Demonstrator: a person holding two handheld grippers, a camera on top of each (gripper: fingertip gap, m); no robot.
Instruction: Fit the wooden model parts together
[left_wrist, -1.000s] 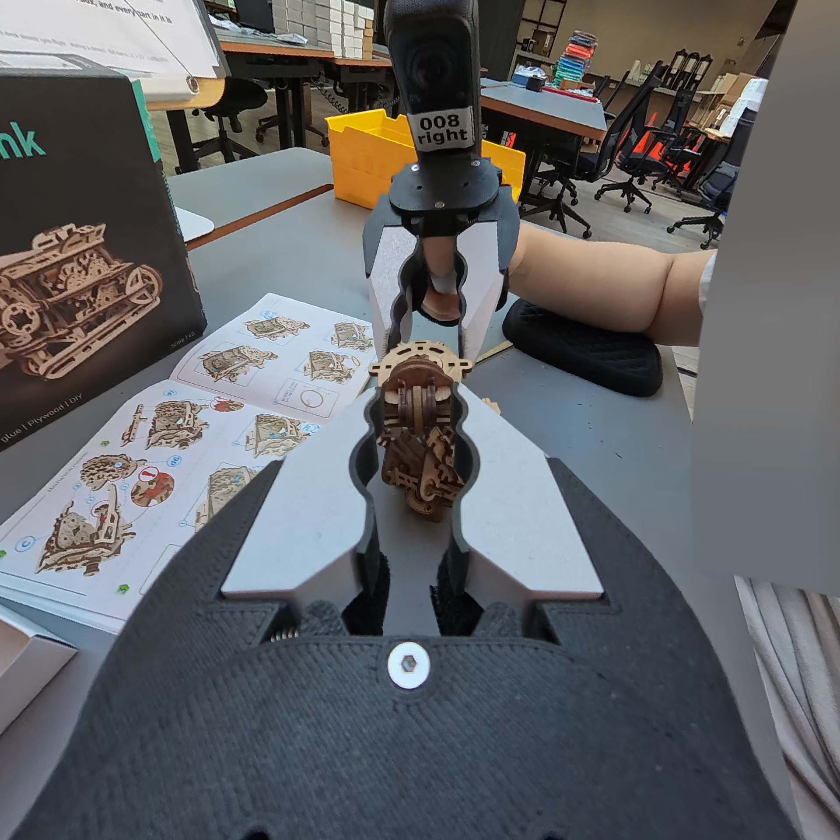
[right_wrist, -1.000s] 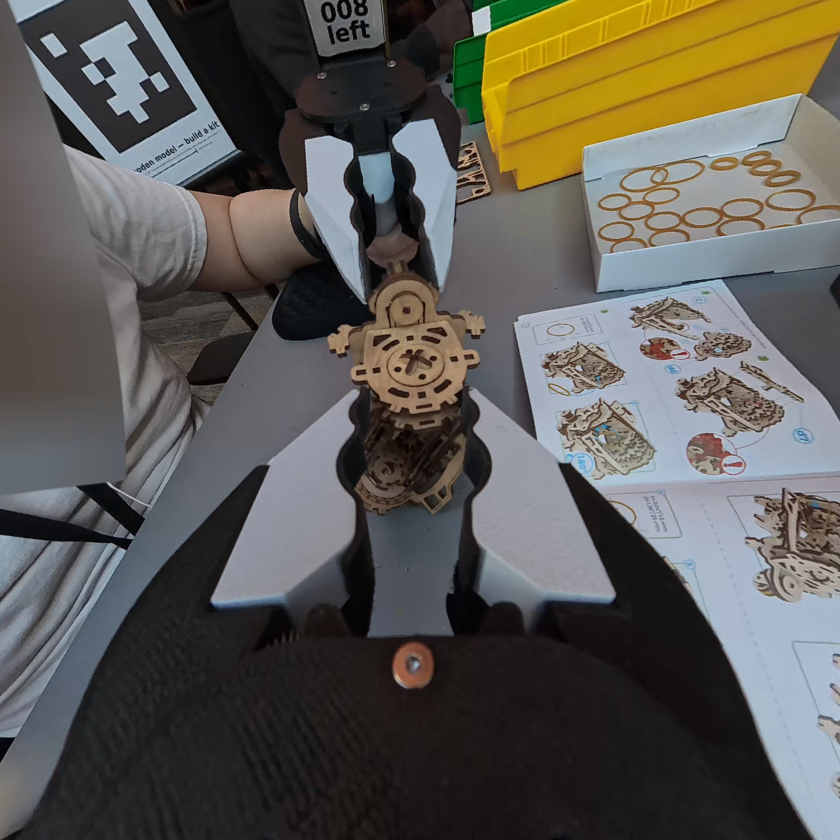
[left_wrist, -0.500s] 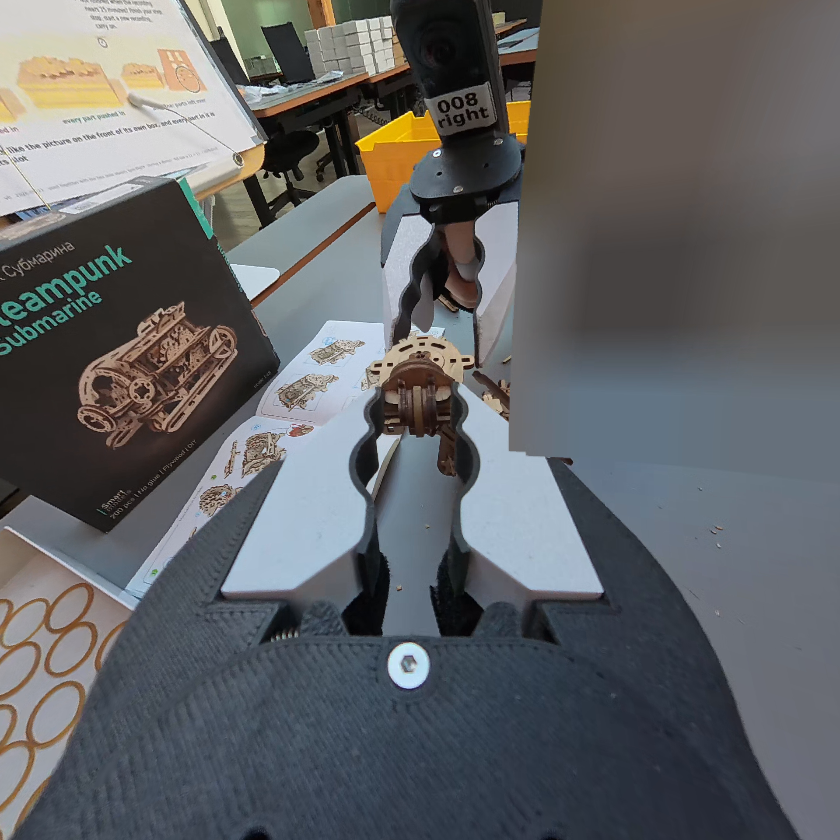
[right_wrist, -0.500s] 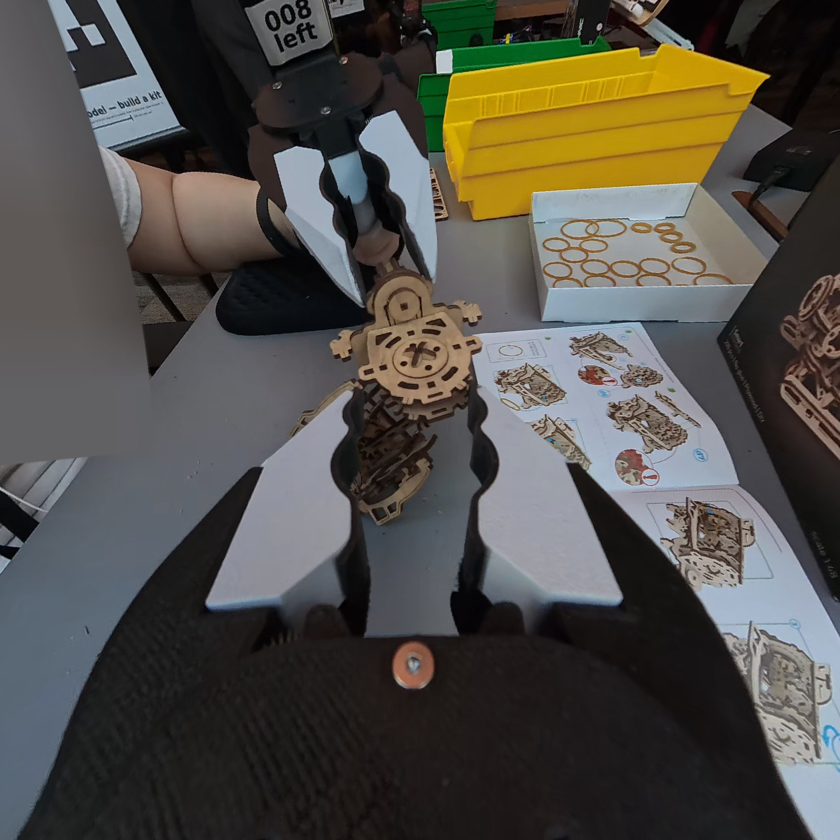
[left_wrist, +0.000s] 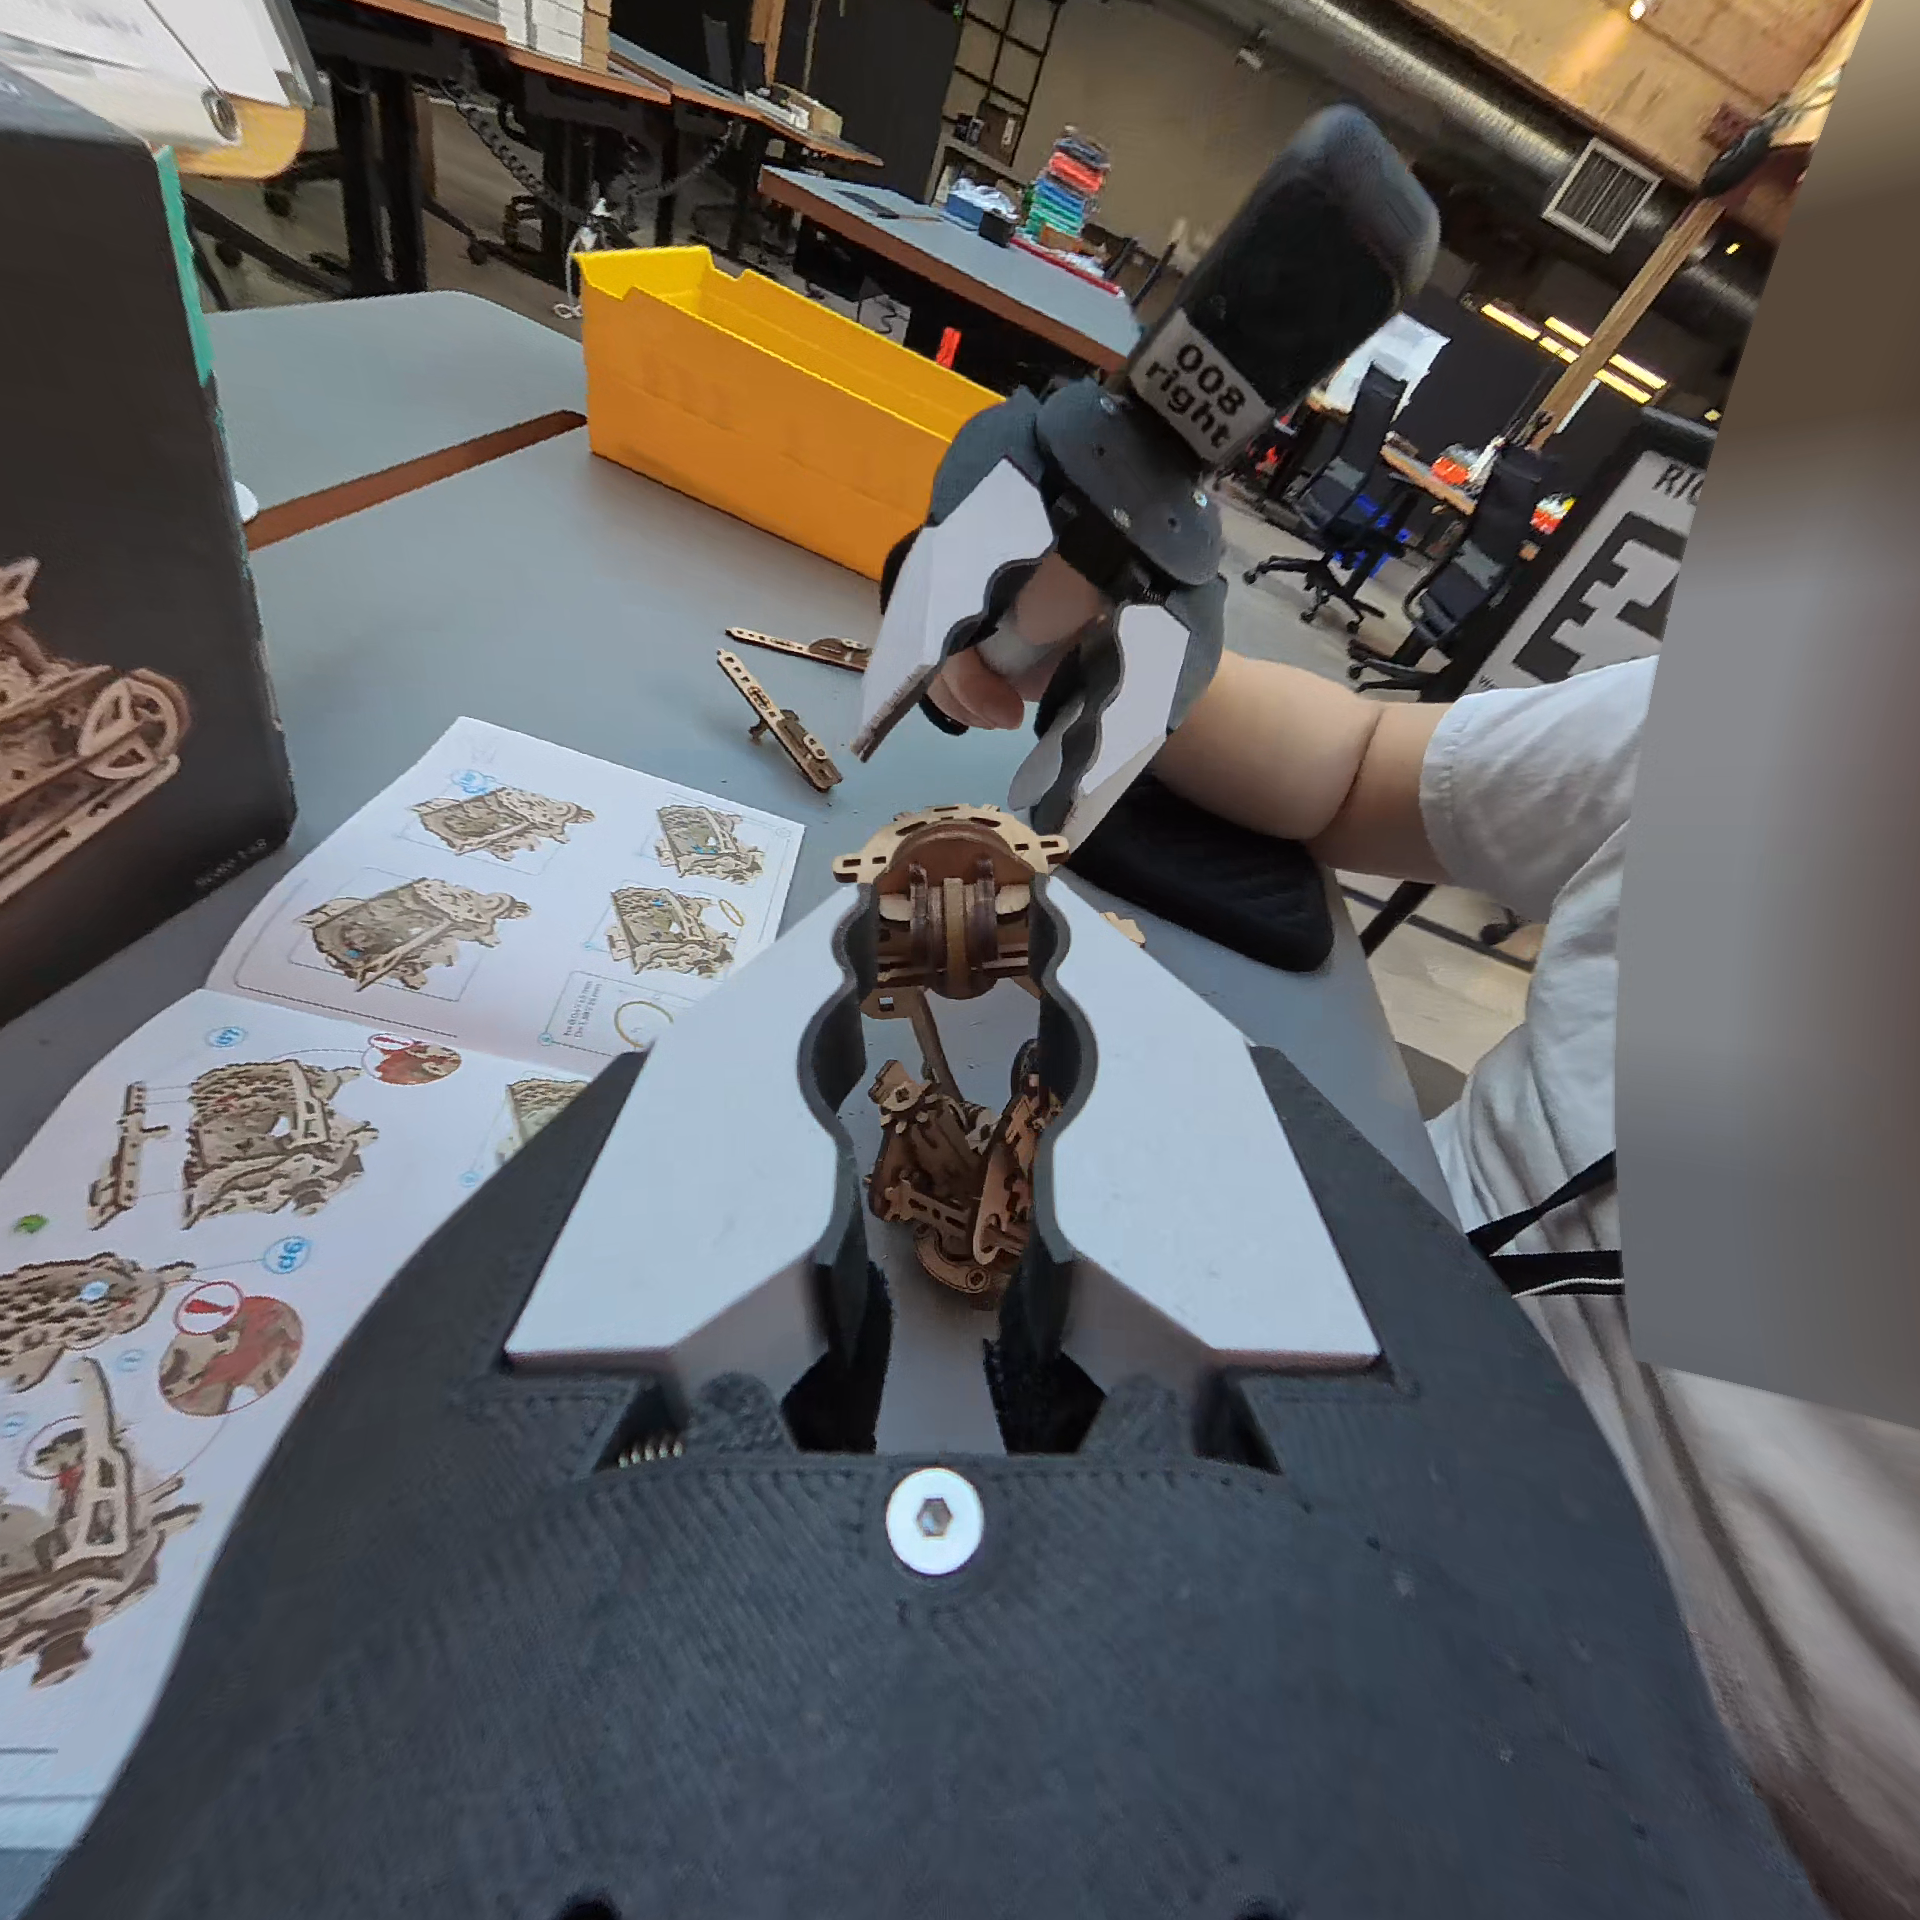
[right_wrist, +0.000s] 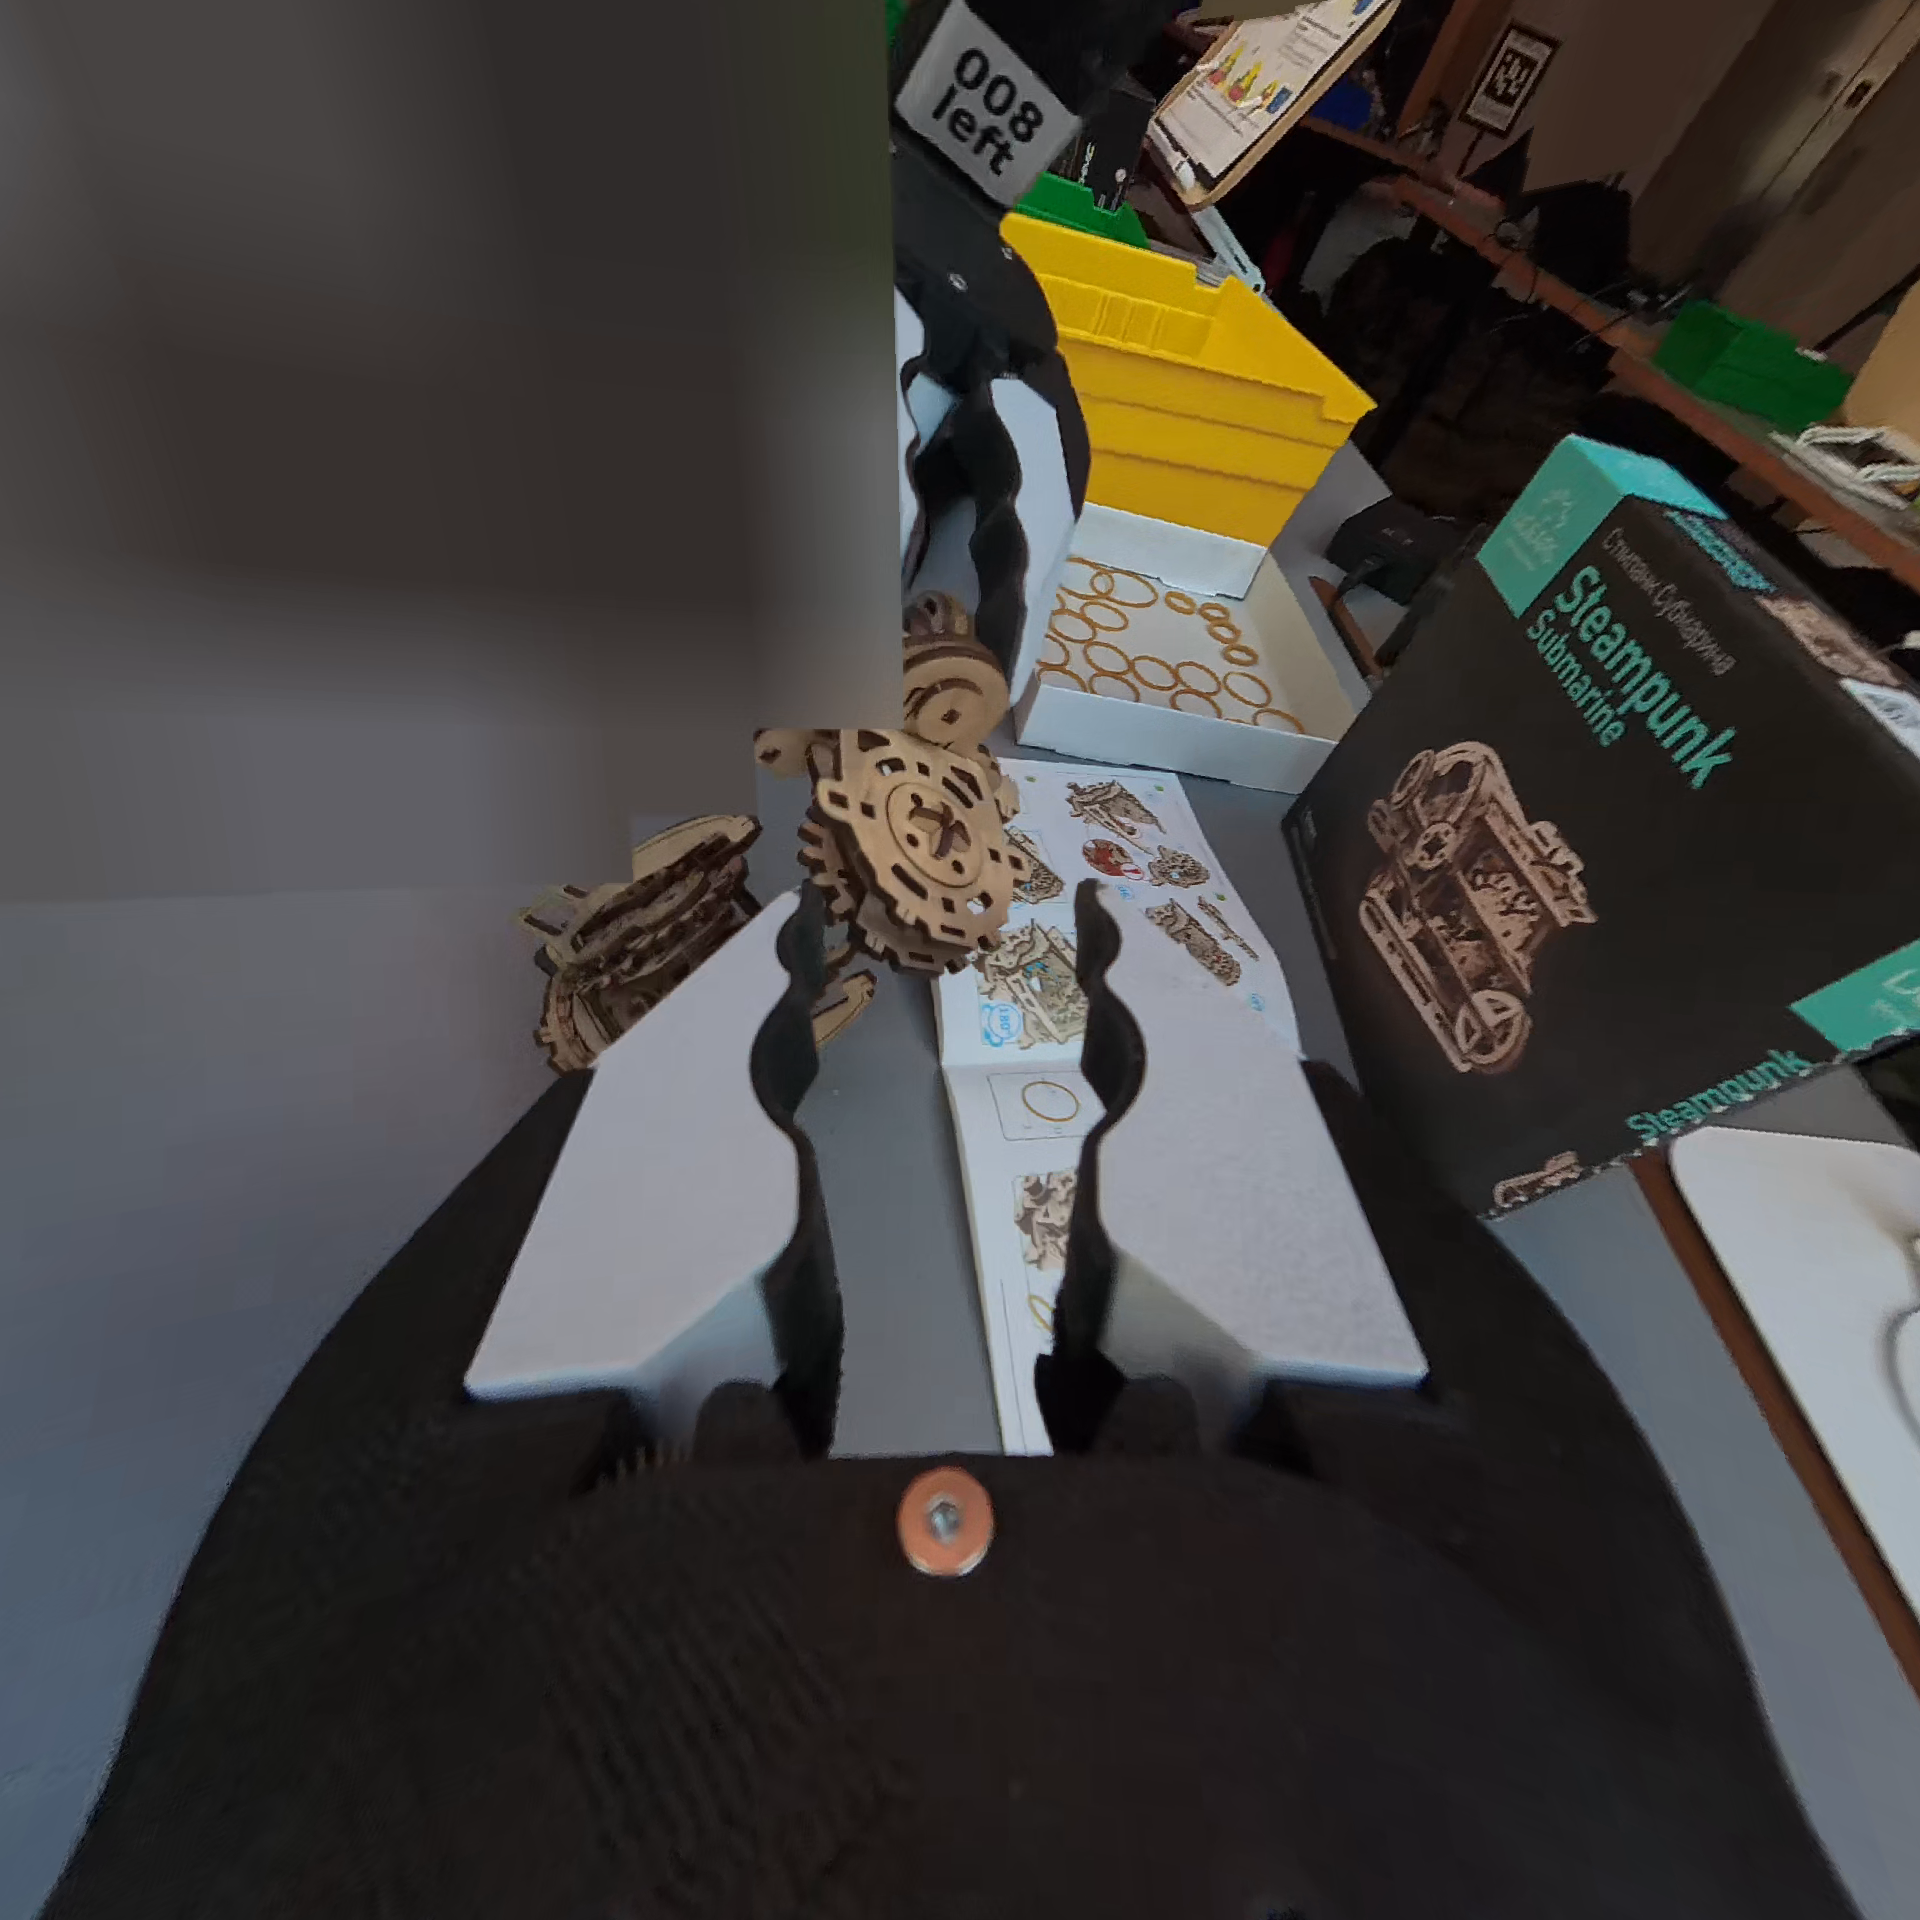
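Two grippers work over a grey table (left_wrist: 540, 582). On it, from large to small, stand a dark kit box (right_wrist: 1590, 862), a yellow bin (left_wrist: 769, 405), an open instruction booklet (left_wrist: 343, 997) and a white tray (right_wrist: 1174, 727) with thin wooden rings.

The left gripper (left_wrist: 948, 914) points forward and slightly down, and its jaws are clamped on the top of the wooden model (left_wrist: 951, 925). The model hangs above the table, with its round gear plate (right_wrist: 914, 842) facing the right gripper. The lower linkage of the model shows between the left fingers (left_wrist: 707, 1122).

The right gripper (left_wrist: 966, 769) is tilted, held up and off to the side above the model, with the person's bare forearm (left_wrist: 1278, 748) behind it. Its jaws are apart and hold nothing. In its own view the gear plate is just beyond the fingertips.

A second wooden assembly (right_wrist: 634, 935) lies on the table beside the right gripper. Two small wooden strips (left_wrist: 779, 717) lie near the bin.
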